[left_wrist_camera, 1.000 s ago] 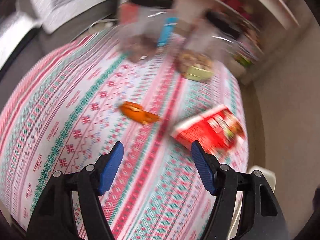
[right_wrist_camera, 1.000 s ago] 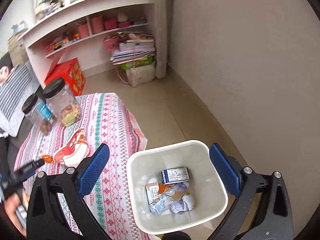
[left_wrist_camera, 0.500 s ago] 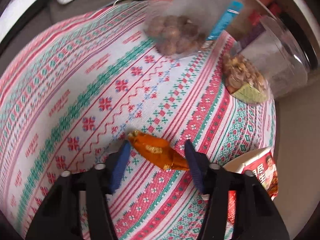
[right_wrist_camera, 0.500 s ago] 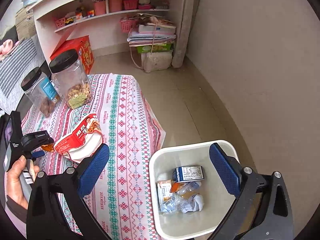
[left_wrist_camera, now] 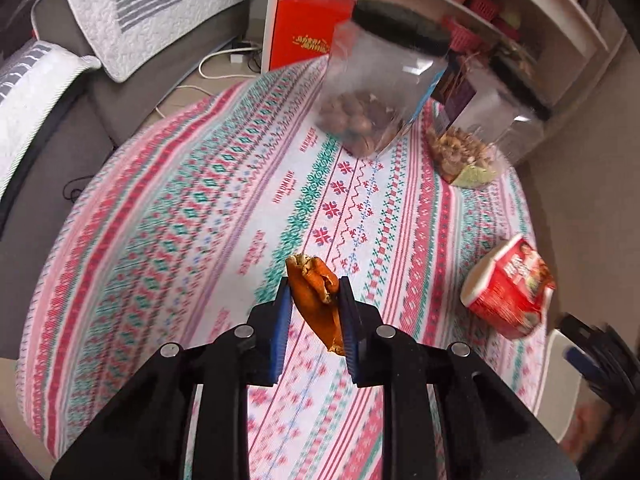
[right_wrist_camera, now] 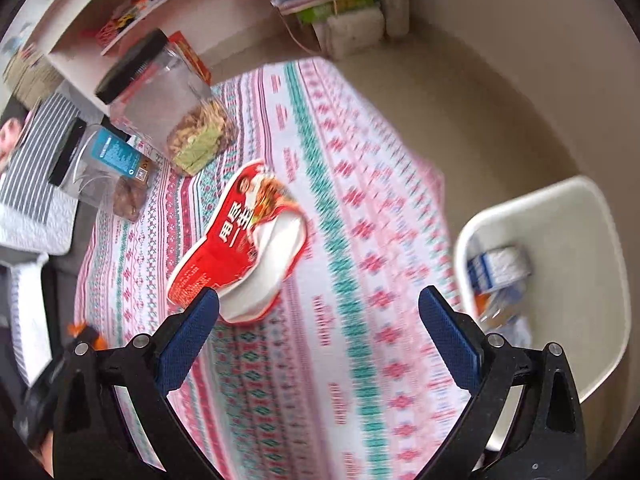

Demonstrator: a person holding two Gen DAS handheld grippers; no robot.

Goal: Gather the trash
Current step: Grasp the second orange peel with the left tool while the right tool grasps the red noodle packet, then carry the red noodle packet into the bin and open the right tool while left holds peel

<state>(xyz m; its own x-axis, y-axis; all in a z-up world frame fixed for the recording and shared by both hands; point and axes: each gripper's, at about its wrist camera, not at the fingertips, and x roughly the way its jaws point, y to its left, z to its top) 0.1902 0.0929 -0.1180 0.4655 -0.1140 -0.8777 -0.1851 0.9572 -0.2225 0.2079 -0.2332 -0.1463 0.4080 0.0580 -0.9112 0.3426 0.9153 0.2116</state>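
Between the left tool's [left_wrist_camera: 313, 289] pads, an orange wrapper's [left_wrist_camera: 316, 300] lower end hides.

My left claw [left_wrist_camera: 313, 309] has just been closing and now pinches an orange wrapper [left_wrist_camera: 316, 300]; my right claw [right_wrist_camera: 320, 336] gapes wide, tilted downward.

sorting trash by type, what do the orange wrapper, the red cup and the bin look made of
Orange wrapper: thin glossy film, probably plastic or foil; it crumples and folds between the left gripper's pads.
Red cup: stiff printed shell with a peeled-back lid, probably paper or foam; the blur leaves it open.
Bin: smooth, matte, cream-white moulded plastic with a rounded rim.
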